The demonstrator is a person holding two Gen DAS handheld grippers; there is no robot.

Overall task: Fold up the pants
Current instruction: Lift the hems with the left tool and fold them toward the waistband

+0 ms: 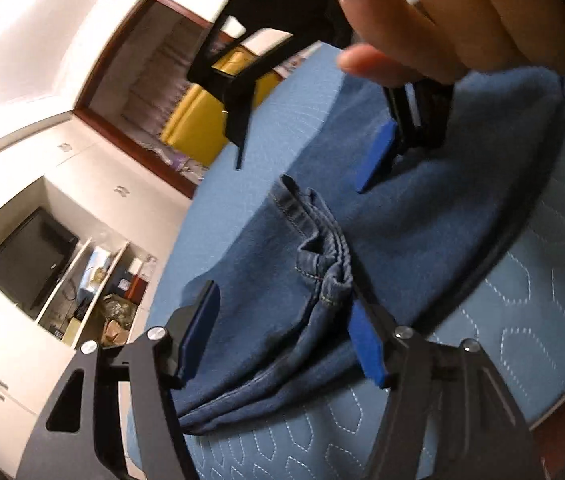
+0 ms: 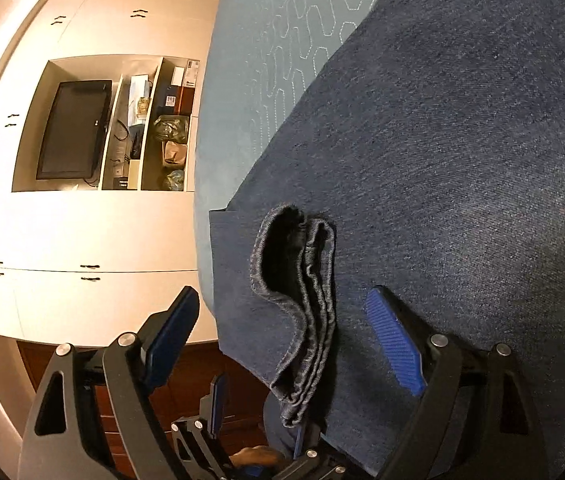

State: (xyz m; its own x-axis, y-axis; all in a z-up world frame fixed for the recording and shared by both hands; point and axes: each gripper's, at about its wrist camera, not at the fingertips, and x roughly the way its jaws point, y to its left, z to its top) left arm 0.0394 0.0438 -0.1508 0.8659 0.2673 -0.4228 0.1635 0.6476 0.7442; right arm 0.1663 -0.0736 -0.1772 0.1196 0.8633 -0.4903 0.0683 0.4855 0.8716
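Note:
Blue denim pants (image 1: 422,216) lie on a quilted blue bed (image 1: 522,320). In the left wrist view, my left gripper (image 1: 282,332) is open, its blue pads on either side of the bunched leg hems (image 1: 322,264), not clamping them. My right gripper (image 1: 386,152), held by a hand (image 1: 442,12), hovers over the cloth farther back. In the right wrist view, my right gripper (image 2: 286,344) is open around the stacked hems (image 2: 302,296), which rest on the folded denim (image 2: 462,160). The left gripper (image 2: 258,420) shows below, its jaws apart.
A white wall unit (image 2: 82,232) with a dark TV (image 2: 74,128) and cluttered shelves (image 2: 162,128) stands past the bed's edge. A black chair (image 1: 266,40) and a yellow object (image 1: 198,120) stand beyond the bed. Bare quilt (image 2: 282,40) lies beside the pants.

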